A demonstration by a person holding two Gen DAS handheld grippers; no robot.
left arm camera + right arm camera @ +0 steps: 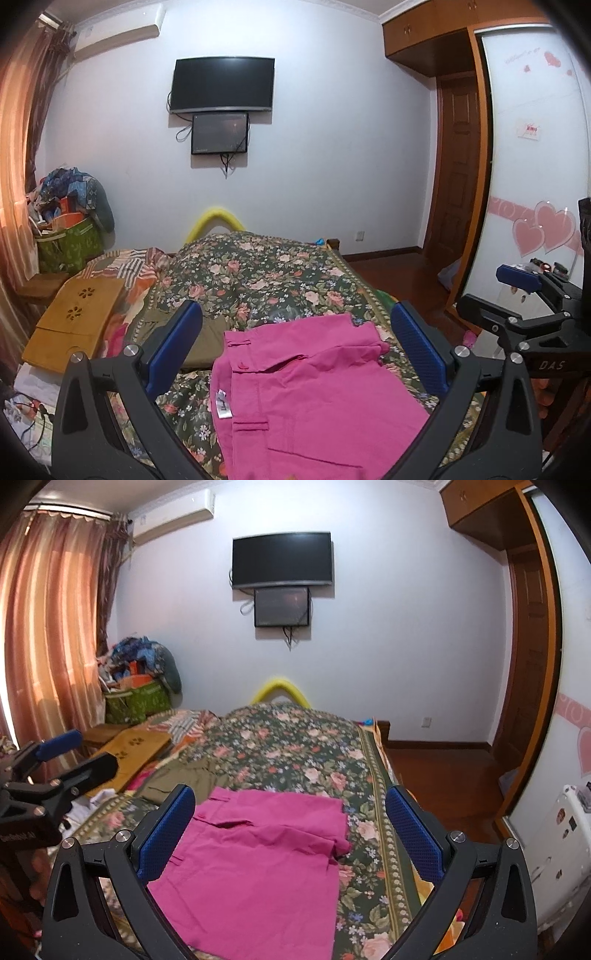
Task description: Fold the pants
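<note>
Pants (pixel 314 387) of bright magenta cotton lie flat on the bed with the dark floral bedspread (pixel 258 266), and every place below is reckoned from them. Both views look along the bed toward the white wall beyond the pants, where a black flat television (pixel 282 559) hangs above a smaller dark screen (pixel 282 606).

The left hand-held gripper (pixel 295 347) hangs over the pants with its blue-padded fingers (pixel 175 347) spread wide apart, one to each side of the cloth, gripping nothing. The right hand-held gripper (pixel 290 830) hovers likewise, its pads (pixel 166 834) far apart and bare, the pants showing between them.

Only the left wrist view shows the white label (pixel 222 404) sewn at the near left edge of the pants, the belt loops beside it, and the wardrobe door with pink hearts (pixel 546 229) far to the right. It also catches the right hand-held gripper from the side, to the right of the pants. Only the right wrist view shows the full peach-striped curtain (pixel 48 627) far to the left, and the left hand-held gripper at the left border.

An olive-green garment (pixel 181 773) lies just beyond the pants' left corner; a pale wooden lap desk with flower cut-outs (pixel 81 314) rests further left.
</note>
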